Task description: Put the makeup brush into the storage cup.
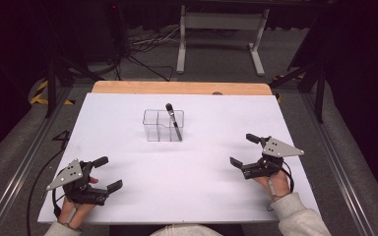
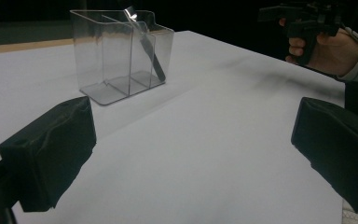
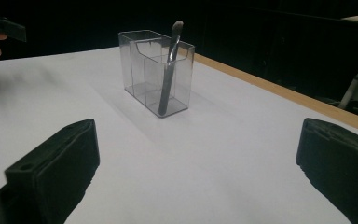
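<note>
A clear plastic organizer with compartments stands upright on the white table top, slightly behind the middle. A dark slim tool leans inside its right end compartment, its tip above the rim. My left gripper rests near the front left, open and holding nothing. My right gripper rests at the right, also open and holding nothing. Both stand well apart from the organizer.
A wooden strip runs along the table's far edge. Beyond it on the floor stand a white frame and loose cables. Metal rails border the table on both sides.
</note>
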